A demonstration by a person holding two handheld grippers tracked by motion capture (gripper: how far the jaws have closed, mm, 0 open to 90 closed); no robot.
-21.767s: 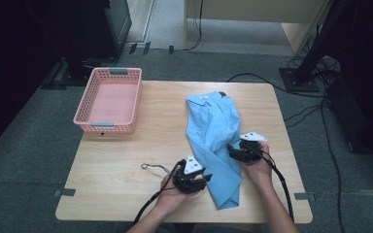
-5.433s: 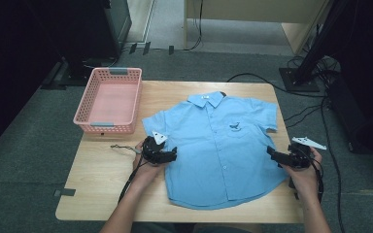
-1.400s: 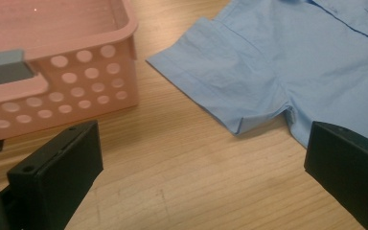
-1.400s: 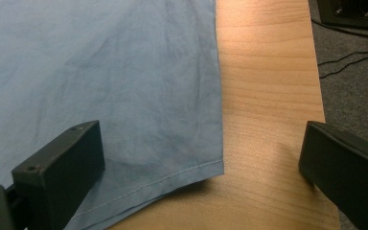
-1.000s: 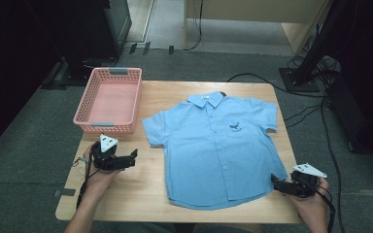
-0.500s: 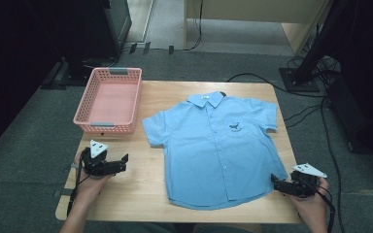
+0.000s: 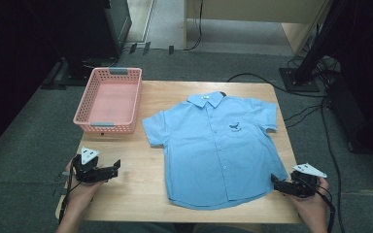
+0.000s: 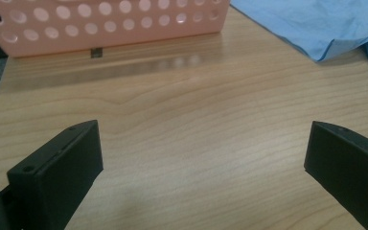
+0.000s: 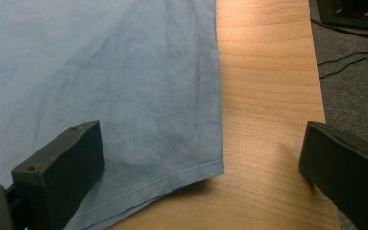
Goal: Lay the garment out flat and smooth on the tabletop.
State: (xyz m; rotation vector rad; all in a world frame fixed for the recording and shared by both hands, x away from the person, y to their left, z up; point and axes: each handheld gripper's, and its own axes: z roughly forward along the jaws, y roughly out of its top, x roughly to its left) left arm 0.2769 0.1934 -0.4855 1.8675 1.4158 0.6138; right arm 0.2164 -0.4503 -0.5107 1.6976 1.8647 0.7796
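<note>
A light blue short-sleeved shirt [image 7: 218, 145] lies spread flat, front up, on the wooden table [image 7: 136, 194], collar toward the far edge. My left gripper [image 7: 115, 167] is open near the table's front left corner, well left of the shirt, with bare wood between its jaws [image 8: 203, 158]; the shirt's sleeve [image 8: 316, 28] lies farther off in the left gripper view. My right gripper [image 7: 275, 182] is open at the shirt's front right hem corner [image 9: 206, 167], which lies between its jaws without being held.
A pink perforated basket [image 7: 110, 99] stands at the table's back left, its wall [image 8: 100, 24] close ahead of the left gripper. Black cables [image 7: 315, 111] run over the floor to the right of the table. Dark furniture stands behind.
The left gripper has drawn back left and toward the front edge, away from the shirt. The right gripper has stayed near the front right hem corner. The shirt lies unchanged.
</note>
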